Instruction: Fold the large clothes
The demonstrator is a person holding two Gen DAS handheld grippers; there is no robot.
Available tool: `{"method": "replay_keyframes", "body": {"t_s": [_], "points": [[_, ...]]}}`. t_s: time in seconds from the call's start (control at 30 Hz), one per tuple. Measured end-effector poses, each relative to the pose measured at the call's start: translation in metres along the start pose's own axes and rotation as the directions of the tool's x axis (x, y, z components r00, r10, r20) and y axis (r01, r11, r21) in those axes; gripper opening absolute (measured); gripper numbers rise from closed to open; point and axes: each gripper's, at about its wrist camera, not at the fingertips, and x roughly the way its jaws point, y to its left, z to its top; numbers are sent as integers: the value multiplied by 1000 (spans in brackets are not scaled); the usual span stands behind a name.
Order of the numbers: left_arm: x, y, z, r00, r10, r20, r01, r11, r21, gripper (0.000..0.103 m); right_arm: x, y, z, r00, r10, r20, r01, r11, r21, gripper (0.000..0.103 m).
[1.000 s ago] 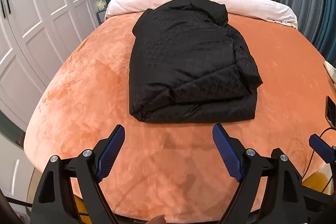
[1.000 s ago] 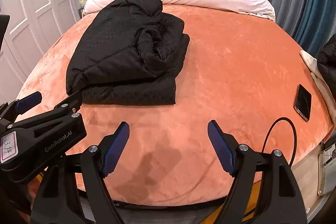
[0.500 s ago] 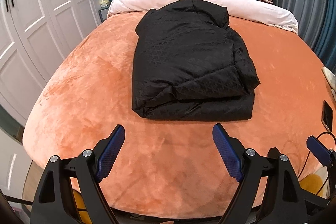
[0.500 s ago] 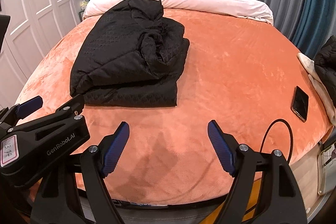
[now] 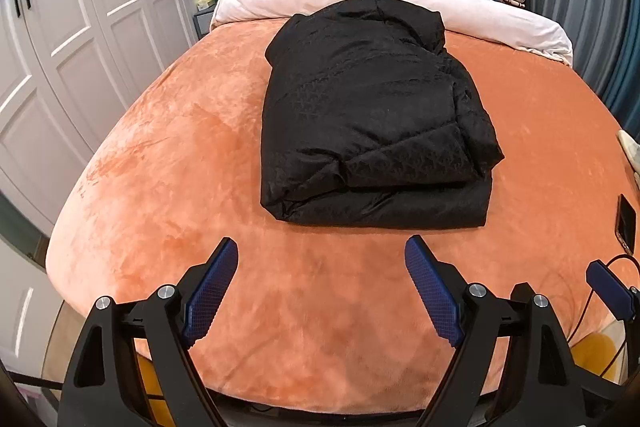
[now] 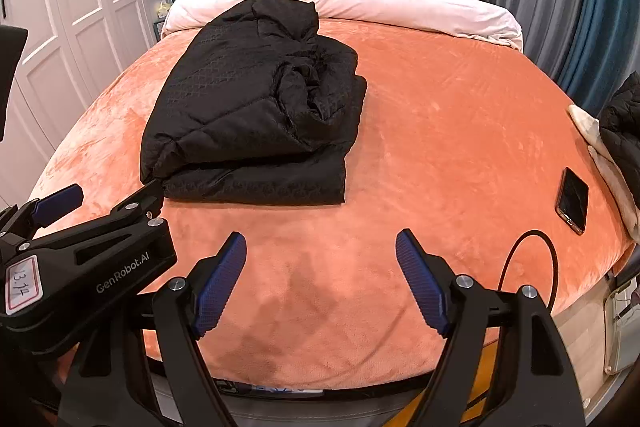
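One black jacket [image 5: 372,115] lies folded on one orange blanket [image 5: 168,163].

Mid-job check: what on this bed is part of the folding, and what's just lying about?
Part of the job:
- black padded jacket, lying folded on the orange blanket
- left claw, open, empty
- right claw, open, empty

Just lying about:
- phone
- black cable
- white duvet
- dark garment at the right edge
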Motion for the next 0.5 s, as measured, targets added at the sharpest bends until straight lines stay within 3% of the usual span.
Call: {"method": "replay_keyframes", "body": {"t_s": [0.5], "points": [[1,0,-1,1000,-1,-12,1,1000,-4,84,-2,4,-2,1000,5,-1,-5,1000,-6,75]]}}
